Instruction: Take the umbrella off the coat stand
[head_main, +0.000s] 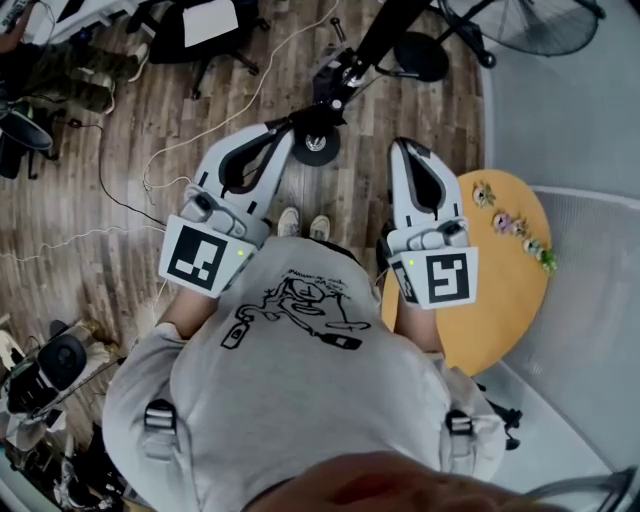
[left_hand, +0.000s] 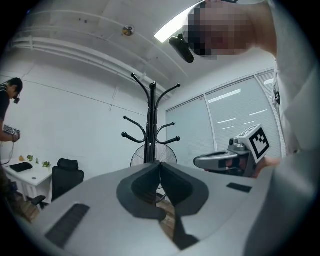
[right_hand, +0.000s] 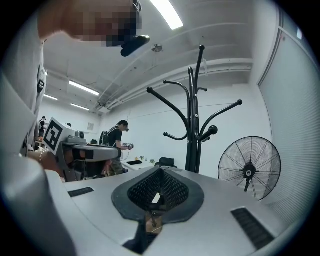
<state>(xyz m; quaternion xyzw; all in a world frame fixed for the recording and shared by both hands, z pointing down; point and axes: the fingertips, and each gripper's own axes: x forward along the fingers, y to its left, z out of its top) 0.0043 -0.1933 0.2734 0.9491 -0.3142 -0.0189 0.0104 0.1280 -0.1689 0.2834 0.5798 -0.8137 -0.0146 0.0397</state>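
Note:
The black coat stand (head_main: 372, 45) rises from its round base (head_main: 318, 146) on the wood floor just ahead of both grippers. Its curved hooks show in the left gripper view (left_hand: 151, 127) and in the right gripper view (right_hand: 192, 125). In the right gripper view a slim dark rod (right_hand: 200, 80) runs beside the pole; I cannot tell whether it is the umbrella. My left gripper (head_main: 285, 130) (left_hand: 160, 165) is shut and empty, pointing level at the stand. My right gripper (head_main: 405, 145) (right_hand: 160, 170) is shut too, with nothing in it, level beside the left one.
A round yellow table (head_main: 505, 300) with small flowers (head_main: 515, 225) stands at my right. Behind the stand is a floor fan (head_main: 530, 25) (right_hand: 249, 167). An office chair (head_main: 205, 35) and white cables (head_main: 150, 170) lie at the left, where another person (right_hand: 116, 142) stands by a desk.

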